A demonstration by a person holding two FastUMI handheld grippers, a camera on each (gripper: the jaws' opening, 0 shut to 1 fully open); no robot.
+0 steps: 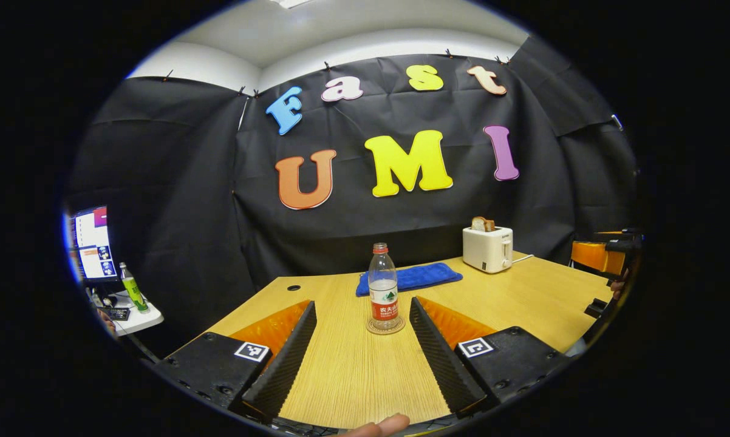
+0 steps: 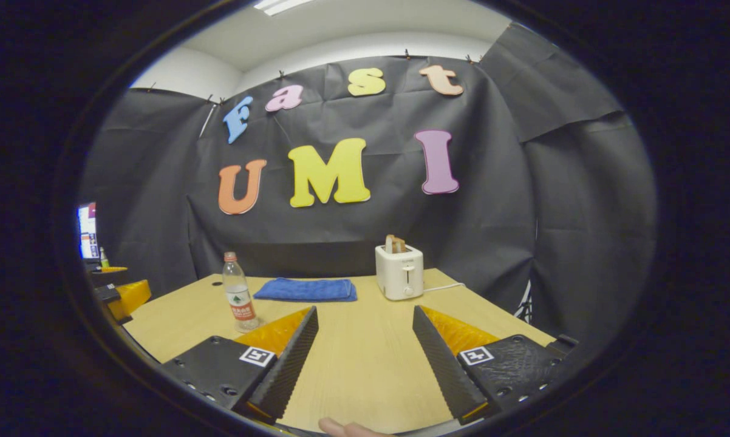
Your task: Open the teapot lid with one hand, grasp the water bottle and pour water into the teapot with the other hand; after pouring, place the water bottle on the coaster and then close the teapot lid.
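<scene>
Bottle (image 1: 383, 286), one, clear, red-capped, upright on round coaster (image 1: 385, 328) mid-desk; contents cannot be told. Left gripper (image 1: 362, 340) jaws wide apart, empty, bottle ahead between them. Right gripper (image 2: 365, 346) jaws likewise wide, empty. One toaster (image 2: 399, 271) holding bread near far desk (image 2: 365, 376) edge; one blue towel (image 2: 307, 289) beside it.

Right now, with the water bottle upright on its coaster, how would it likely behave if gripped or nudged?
The water bottle looks nearly empty, so probably light. It is tall and narrow on the coaster, so a nudge may tip it. Its thin clear plastic would likely flex when squeezed.
</scene>
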